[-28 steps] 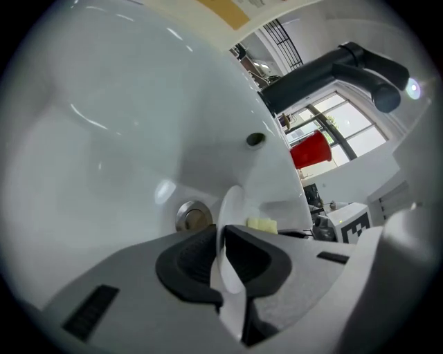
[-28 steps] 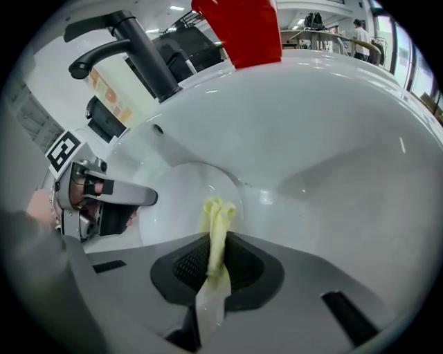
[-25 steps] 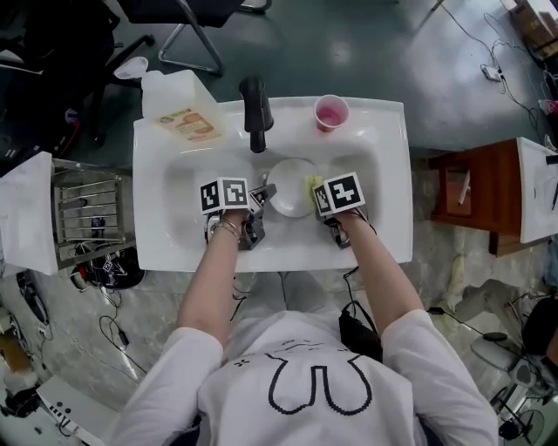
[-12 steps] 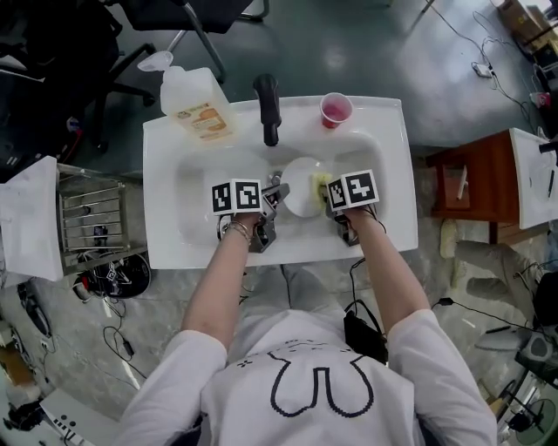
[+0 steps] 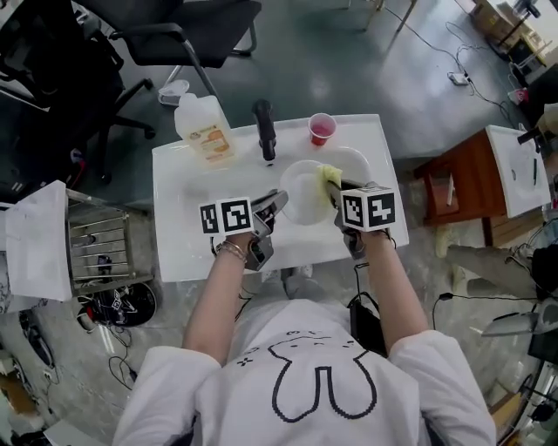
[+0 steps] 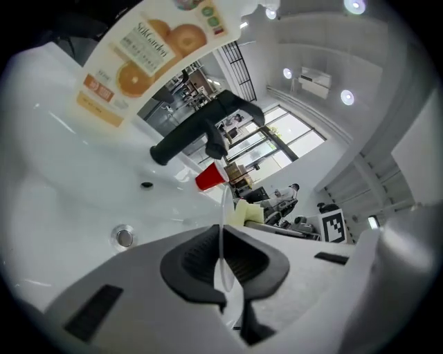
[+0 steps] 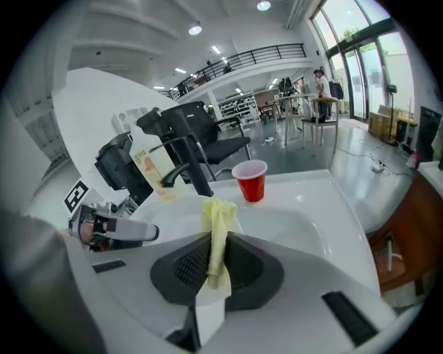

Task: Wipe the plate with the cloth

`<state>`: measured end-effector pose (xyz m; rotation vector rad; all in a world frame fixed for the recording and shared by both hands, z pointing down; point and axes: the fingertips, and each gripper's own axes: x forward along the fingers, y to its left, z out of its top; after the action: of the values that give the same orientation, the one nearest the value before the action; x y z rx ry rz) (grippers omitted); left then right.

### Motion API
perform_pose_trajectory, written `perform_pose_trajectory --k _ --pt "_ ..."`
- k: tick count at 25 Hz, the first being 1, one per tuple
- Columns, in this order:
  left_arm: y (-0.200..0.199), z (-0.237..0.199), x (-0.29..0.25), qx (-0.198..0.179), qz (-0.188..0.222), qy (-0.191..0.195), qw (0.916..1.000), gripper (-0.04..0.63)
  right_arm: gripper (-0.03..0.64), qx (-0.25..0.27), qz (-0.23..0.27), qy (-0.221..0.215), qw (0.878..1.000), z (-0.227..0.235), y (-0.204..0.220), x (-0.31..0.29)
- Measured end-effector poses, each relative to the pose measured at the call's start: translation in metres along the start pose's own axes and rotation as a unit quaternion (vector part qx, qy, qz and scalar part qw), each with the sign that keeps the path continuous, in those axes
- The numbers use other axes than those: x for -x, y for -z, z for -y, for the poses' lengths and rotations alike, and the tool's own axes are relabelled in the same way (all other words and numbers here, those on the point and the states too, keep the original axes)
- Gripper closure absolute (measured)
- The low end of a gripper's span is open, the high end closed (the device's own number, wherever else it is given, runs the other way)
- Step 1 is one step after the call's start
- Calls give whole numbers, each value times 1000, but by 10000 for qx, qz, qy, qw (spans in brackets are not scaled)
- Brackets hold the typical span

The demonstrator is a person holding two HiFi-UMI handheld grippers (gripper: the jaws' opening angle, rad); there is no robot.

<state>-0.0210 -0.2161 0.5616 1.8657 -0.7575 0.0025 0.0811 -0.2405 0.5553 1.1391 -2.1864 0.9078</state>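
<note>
A white plate (image 5: 305, 193) hangs above the white sink (image 5: 179, 226), and my left gripper (image 5: 277, 203) is shut on its left rim. In the left gripper view the plate (image 6: 222, 228) shows edge-on, pinched between the dark pads of the left gripper (image 6: 221, 261). A yellow cloth (image 5: 331, 178) lies against the plate's right edge, with my right gripper (image 5: 336, 193) shut on it. The right gripper view shows the cloth (image 7: 219, 231) folded and clamped upright in the right gripper (image 7: 216, 268), with the plate (image 7: 181, 209) just beyond it.
A black faucet (image 5: 264, 129) stands at the sink's back, a red cup (image 5: 322, 128) to its right, a soap jug (image 5: 203, 131) to its left. A wire rack (image 5: 98, 246) sits left of the sink, an office chair (image 5: 174, 26) behind it and a brown table (image 5: 453, 187) to the right.
Both grippers have risen out of the basin, carrying the plate and the cloth up with them. The cloth has stayed at the plate's right edge.
</note>
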Motion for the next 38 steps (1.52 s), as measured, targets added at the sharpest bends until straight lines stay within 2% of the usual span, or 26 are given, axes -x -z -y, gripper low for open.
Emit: perform_pose_trajectory --k 5,9,15,19,23,27,33,38 --pt "-30 36 19 -362 436 233 9981 577 566 98 660 89 9977 -17 -35 42" --pt "-59 66 32 -682 783 383 9939 577 566 202 1334 68 9908 -31 -75 77" --pt "-96 113 57 -1302 1302 504 9816 577 566 466 2405 -98 9695 -60 -138 133" --pt "-112 133 70 -1617 1452 426 9752 577 566 711 2874 -302 9547 -89 -173 154" --pt "-123 155 77 -2057 1573 364 9652 577 566 929 3008 -672 9468 -126 -198 147" --pt "-127 170 81 -2354 1646 304 9574 577 566 1237 2986 -828 9427 -156 -212 136" --pt "-138 173 88 -2410 1799 287 9533 577 566 1423 2974 -686 9416 -165 -227 124" --pt "-143 179 94 -2486 1962 297 9481 577 566 1224 3034 -471 9438 -141 -235 127"
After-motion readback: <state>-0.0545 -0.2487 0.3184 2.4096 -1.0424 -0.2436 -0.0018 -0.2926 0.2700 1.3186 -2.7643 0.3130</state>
